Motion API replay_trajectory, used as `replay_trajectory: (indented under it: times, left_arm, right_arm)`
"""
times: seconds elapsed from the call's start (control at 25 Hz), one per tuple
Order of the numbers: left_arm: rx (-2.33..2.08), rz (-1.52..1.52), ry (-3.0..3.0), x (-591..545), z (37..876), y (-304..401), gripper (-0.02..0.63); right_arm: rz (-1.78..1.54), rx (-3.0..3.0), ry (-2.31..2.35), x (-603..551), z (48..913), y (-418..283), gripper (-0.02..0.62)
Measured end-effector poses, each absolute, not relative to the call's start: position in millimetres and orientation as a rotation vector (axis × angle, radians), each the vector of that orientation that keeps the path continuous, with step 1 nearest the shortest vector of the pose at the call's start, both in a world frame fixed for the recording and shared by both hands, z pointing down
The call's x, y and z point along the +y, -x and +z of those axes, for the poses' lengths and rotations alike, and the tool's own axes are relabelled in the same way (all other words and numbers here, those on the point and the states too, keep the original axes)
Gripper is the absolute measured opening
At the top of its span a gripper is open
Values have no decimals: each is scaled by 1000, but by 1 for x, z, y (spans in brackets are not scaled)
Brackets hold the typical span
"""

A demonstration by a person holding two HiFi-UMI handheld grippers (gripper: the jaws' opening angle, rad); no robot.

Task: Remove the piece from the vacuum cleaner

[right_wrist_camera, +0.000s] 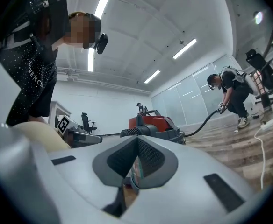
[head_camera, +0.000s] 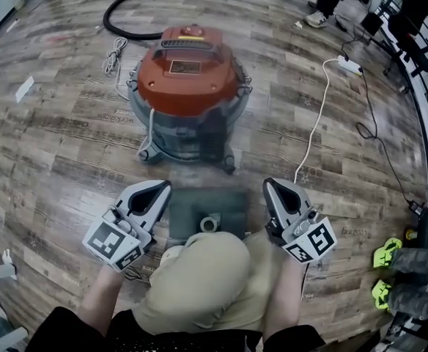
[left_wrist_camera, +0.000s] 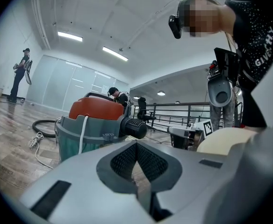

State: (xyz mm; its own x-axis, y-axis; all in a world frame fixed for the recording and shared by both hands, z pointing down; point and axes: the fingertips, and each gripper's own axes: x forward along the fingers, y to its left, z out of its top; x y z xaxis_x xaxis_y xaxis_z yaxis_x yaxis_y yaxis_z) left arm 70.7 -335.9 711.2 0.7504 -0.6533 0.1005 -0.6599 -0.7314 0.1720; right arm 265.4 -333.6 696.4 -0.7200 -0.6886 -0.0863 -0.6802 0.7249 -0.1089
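The fingers [left_wrist_camera: 123, 161] of the left gripper [left_wrist_camera: 136, 143] are pressed together, ridged pads meeting at the tip with nothing between them. The fingers [right_wrist_camera: 151, 157] of the right gripper [right_wrist_camera: 137, 139] are closed the same way, tip against tip on nothing. In the head view the left gripper [head_camera: 163, 187] and the right gripper [head_camera: 270, 184] hang side by side over the wooden floor [head_camera: 60, 160], well apart, both pointing away from the person.

Between the two sets of fingertips, a little nearer the person than the tips, lies the piece [head_camera: 199, 205]. It is a flat dark grey block with a short pale tube socket [head_camera: 209, 224] rising from its near edge. Neither gripper touches it.

Straight beyond the fingertips stands the vacuum cleaner [head_camera: 188, 94], a grey drum on wheels with an orange lid. The piece sits just before its base; the head view is smeared there, so whether the two touch is hard to say.

In the left gripper view the vacuum cleaner [left_wrist_camera: 92, 125] stands beyond the closed tips and to their left. Its ribbed black inlet [left_wrist_camera: 135, 127] is directly above them, and the piece [left_wrist_camera: 185, 135] is to their right. In the right gripper view the vacuum cleaner [right_wrist_camera: 150, 122] shows just above the tips and the piece [right_wrist_camera: 82, 136] to their left.

A white cable [head_camera: 315, 119] runs from just beside the right fingertips to a power strip [head_camera: 349, 65]. A black hose [head_camera: 137, 9] curves across the floor beyond the cleaner.
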Motion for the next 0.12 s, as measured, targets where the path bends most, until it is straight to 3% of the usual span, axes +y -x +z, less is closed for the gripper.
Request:
replay_trajectory:
  times: [0.12]
  left_arm:
    - [-1039, 53, -2753, -338, 714, -72, 9]
  right_arm:
    - [-110, 2822, 1136, -339, 700, -265, 11]
